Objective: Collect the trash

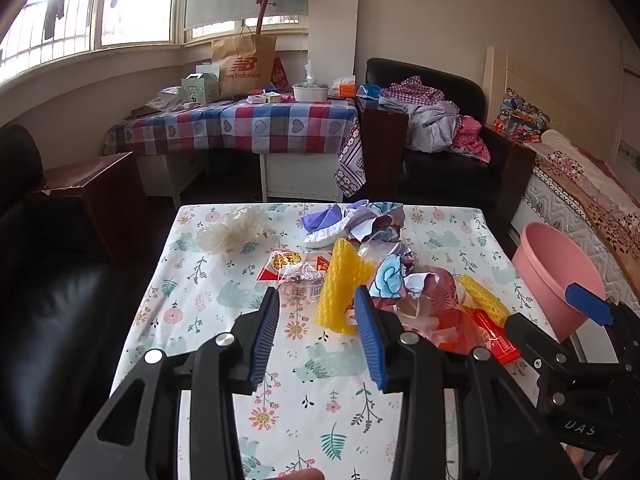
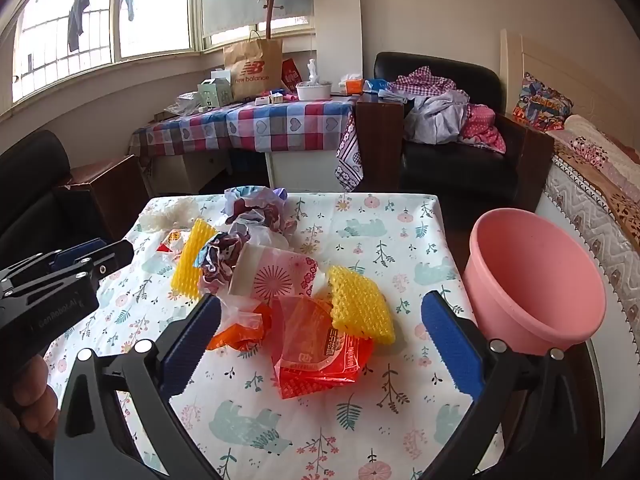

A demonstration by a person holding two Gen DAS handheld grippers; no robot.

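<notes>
**Operator:** How are the two tools positioned, and where is the trash located?

**Technician:** The right gripper (image 2: 320, 336) is held with its jaws wide apart above the red plastic wrapper (image 2: 320, 356); nothing is gripped. The left gripper (image 1: 318, 336) is likewise held apart and empty, in front of the upright yellow foam net (image 1: 340, 288). The trash is heaped at the middle of the floral tablecloth (image 2: 280, 432). The pink bucket (image 2: 536, 280) is placed just beside the table's right edge.

**Operator:** How should the pick-up be carried out?

**Technician:** It is judged that the red wrapper is to be taken by the right tool. The fingers should be lowered until the film is straddled, then closed on a raised fold, since flat film is easily missed. The flat yellow foam net (image 2: 360, 304), which overlaps the wrapper's far edge, may be dragged along.

**Operator:** What handling is expected of the materials?

**Technician:** The wrapper is thin, glossy and crinkled; slipping is likely. The foam nets are soft, meshed and compressible. The paper cup (image 2: 276, 276) lies on its side, and light crushing is expected. The crumpled papers (image 2: 256, 212) are irregular.
</notes>
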